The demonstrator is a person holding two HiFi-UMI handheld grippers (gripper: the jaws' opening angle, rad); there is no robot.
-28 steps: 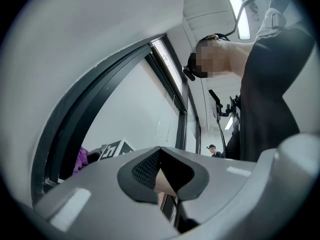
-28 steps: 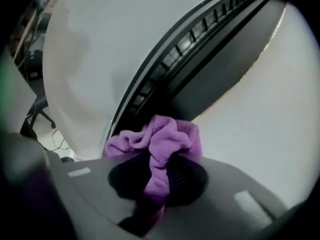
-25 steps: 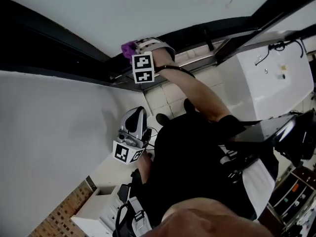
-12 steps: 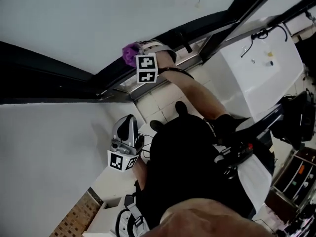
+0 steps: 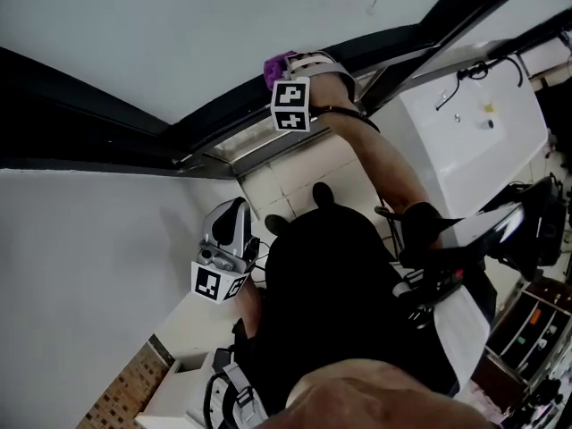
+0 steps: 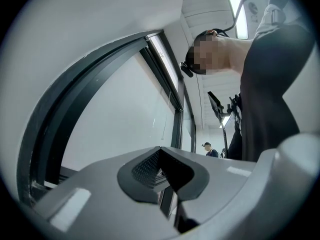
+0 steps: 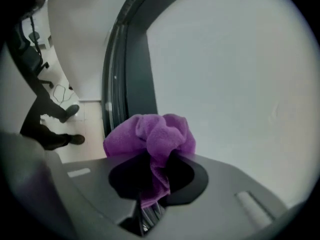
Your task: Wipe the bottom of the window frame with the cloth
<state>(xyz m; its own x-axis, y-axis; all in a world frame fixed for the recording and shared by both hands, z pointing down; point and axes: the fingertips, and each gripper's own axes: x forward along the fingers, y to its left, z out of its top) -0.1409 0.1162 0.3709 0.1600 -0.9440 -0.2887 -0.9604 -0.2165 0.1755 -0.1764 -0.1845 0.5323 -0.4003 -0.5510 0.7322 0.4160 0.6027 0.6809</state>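
Right tool farther right; bunched fleecy cloth

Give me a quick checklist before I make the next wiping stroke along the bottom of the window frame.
1. Grip on the purple cloth: ok, the right gripper is shut on it.
2. Cloth bunched out past the jaws, ready to wipe: ok.
3. Cloth pressed against the window frame: cannot tell, contact is not visible.
4. The left gripper holds nothing: ok, jaws together with nothing between.
5. Left gripper out of the stroke's way: ok, held low, apart from the frame.
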